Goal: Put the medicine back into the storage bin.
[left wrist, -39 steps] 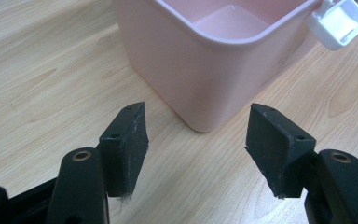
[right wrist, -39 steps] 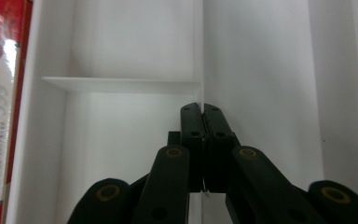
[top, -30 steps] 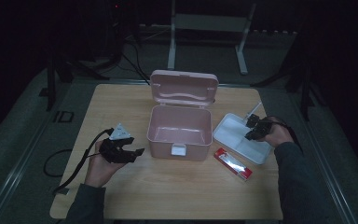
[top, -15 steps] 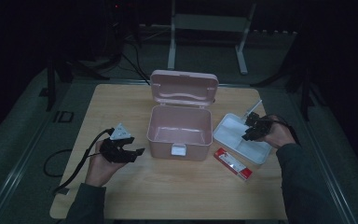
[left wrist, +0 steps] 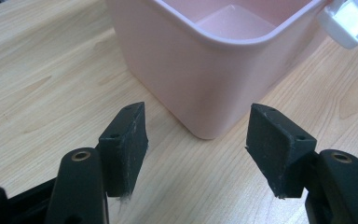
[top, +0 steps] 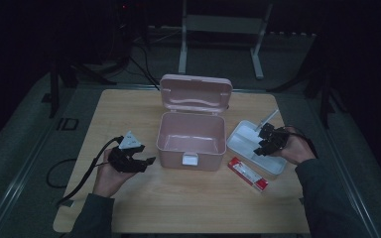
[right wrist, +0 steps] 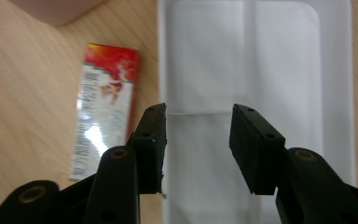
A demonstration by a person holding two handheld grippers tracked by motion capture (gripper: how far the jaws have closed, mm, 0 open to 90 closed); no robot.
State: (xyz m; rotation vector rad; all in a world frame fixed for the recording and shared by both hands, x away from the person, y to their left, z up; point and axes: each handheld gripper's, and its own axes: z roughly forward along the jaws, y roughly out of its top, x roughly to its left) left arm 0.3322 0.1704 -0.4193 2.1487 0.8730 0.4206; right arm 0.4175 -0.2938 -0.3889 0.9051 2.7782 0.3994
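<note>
the right gripper hangs over the white tray, its jaws just opened and nothing between them; a red packet lies beside its fingers. the left gripper is released, fingers empty, facing the pink box.

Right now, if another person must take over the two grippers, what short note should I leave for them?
Left gripper: open, holding nothing, beside a corner of the open pink box.
Right gripper: its jaws have just been opening; nothing is between them, and it is over the white tray.
Things: the box looks empty, with its lid up. The tray lies on the table right of the box. A red and white packet lies by the tray's near edge.
Done: nothing is in the box.
Left: probably the packet and tray must go into the box.
</note>
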